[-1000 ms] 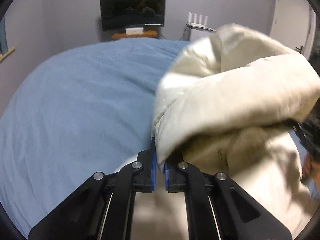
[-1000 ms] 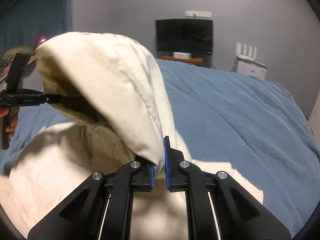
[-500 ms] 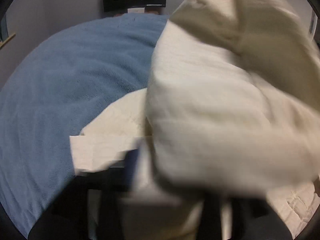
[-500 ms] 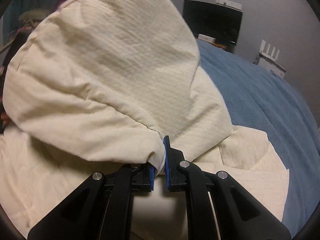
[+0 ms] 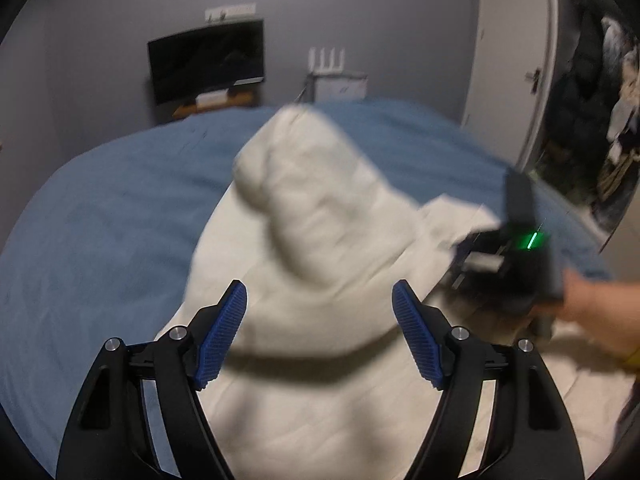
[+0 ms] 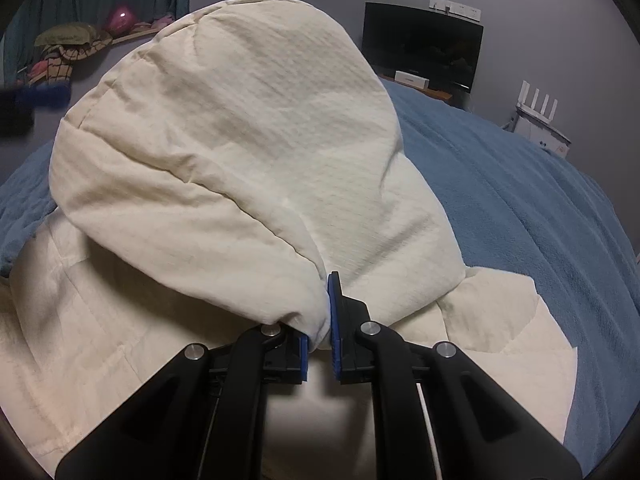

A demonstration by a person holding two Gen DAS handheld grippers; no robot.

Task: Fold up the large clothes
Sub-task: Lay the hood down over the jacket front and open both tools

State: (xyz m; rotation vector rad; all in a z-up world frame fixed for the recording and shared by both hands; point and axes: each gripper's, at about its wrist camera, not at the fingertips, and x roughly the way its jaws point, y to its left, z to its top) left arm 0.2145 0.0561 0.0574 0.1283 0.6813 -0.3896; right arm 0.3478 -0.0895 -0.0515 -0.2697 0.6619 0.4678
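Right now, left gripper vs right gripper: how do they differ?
The left gripper has its jaws spread wide; the right gripper has them closed. The left holds nothing, with the cream garment lying loose beyond its pads; the right pinches a fold of that garment. Both have black arms with blue pads and sit over the blue bed.

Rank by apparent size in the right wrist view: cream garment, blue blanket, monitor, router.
1. cream garment, fills most of the frame, though nearness to the lens inflates it
2. blue blanket
3. monitor
4. router, smallest

The right gripper is shut on the garment's edge.
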